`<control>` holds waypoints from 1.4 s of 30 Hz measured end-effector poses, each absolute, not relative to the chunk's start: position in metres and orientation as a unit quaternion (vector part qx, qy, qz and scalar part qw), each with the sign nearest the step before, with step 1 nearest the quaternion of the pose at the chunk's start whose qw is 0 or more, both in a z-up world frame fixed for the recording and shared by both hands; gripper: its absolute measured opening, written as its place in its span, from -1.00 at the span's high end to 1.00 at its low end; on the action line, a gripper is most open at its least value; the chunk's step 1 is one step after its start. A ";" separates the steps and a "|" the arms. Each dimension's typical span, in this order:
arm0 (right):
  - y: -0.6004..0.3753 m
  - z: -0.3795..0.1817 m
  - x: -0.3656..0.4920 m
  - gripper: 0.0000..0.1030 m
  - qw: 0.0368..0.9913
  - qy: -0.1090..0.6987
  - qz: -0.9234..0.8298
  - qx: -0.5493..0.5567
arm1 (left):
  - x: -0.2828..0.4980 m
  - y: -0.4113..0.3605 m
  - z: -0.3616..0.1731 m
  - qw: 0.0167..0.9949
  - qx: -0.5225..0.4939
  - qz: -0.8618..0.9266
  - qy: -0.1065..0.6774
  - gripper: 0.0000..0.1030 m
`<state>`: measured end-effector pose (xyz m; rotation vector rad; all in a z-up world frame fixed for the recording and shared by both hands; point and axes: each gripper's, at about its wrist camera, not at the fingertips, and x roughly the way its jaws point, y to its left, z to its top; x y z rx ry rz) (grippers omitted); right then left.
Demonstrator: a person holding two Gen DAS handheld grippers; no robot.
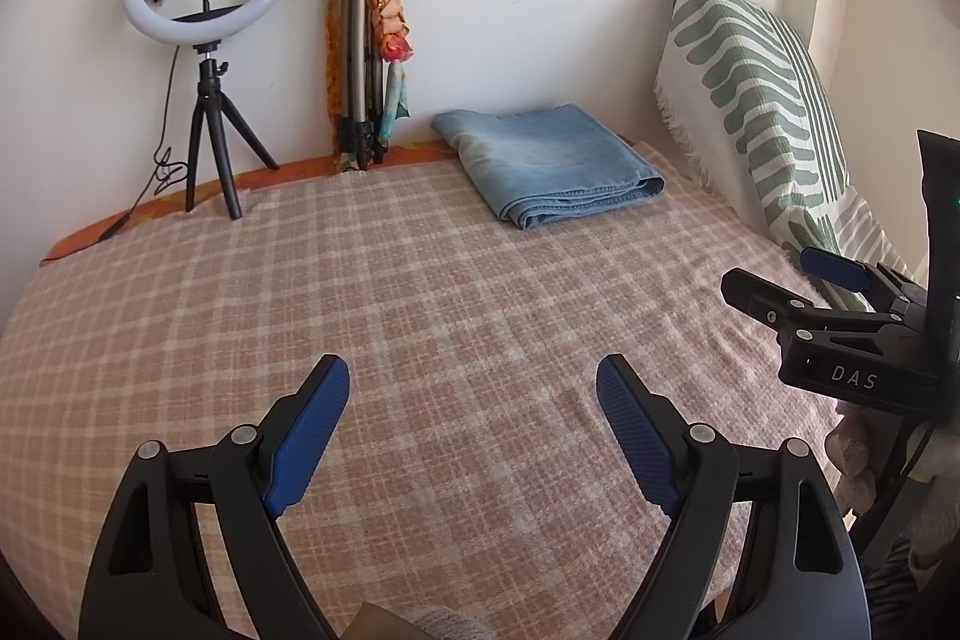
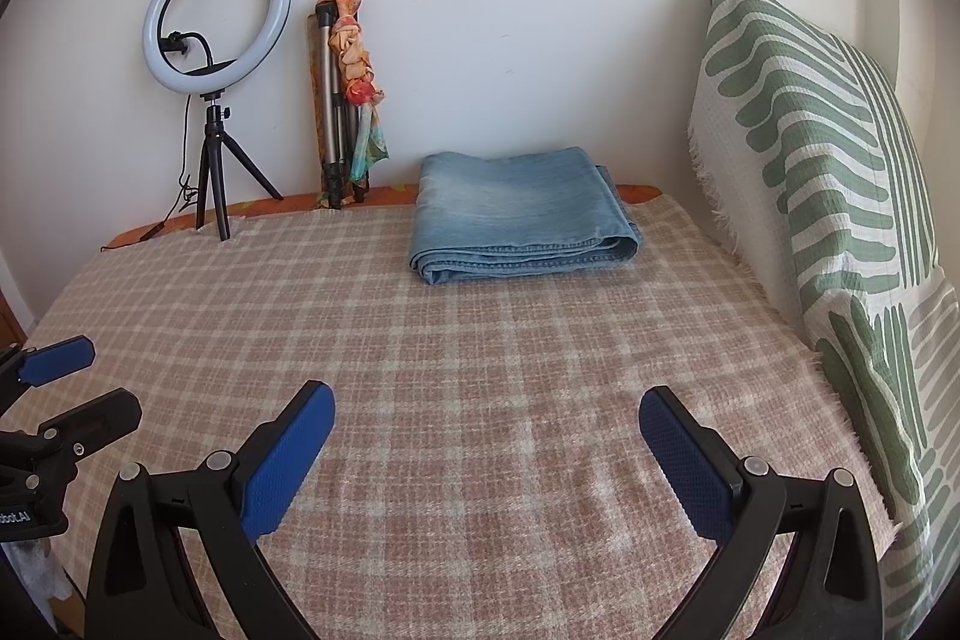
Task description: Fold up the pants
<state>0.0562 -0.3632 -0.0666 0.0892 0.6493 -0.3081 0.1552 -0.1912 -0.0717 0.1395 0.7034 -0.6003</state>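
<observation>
Light blue denim pants (image 1: 549,163) lie folded into a compact rectangle at the far side of the bed, near the wall; they also show in the right wrist view (image 2: 522,217). My left gripper (image 1: 471,388) is open and empty, held over the checked blanket well short of the pants. My right gripper (image 2: 486,409) is open and empty, also well short of them. The right gripper shows at the right edge of the left wrist view (image 1: 798,274), and the left gripper at the left edge of the right wrist view (image 2: 90,382).
A pink checked blanket (image 1: 420,292) covers the bed. A ring light on a small tripod (image 1: 210,10) and a folded tripod with a scarf (image 1: 366,58) stand against the back wall. A green-and-white patterned pillow (image 2: 828,172) leans at the right.
</observation>
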 end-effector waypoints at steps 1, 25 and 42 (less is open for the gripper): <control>-0.363 -0.067 0.056 -1.00 0.935 0.317 -0.151 0.044 | 0.155 -0.191 -0.072 0.893 0.067 -0.289 0.339 -0.64; -0.362 -0.069 0.056 -1.00 0.935 0.320 -0.149 0.043 | 0.154 -0.192 -0.069 0.890 0.072 -0.298 0.336 -0.64; -0.362 -0.072 0.057 -1.00 0.934 0.324 -0.145 0.040 | 0.154 -0.192 -0.069 0.893 0.074 -0.288 0.337 -0.64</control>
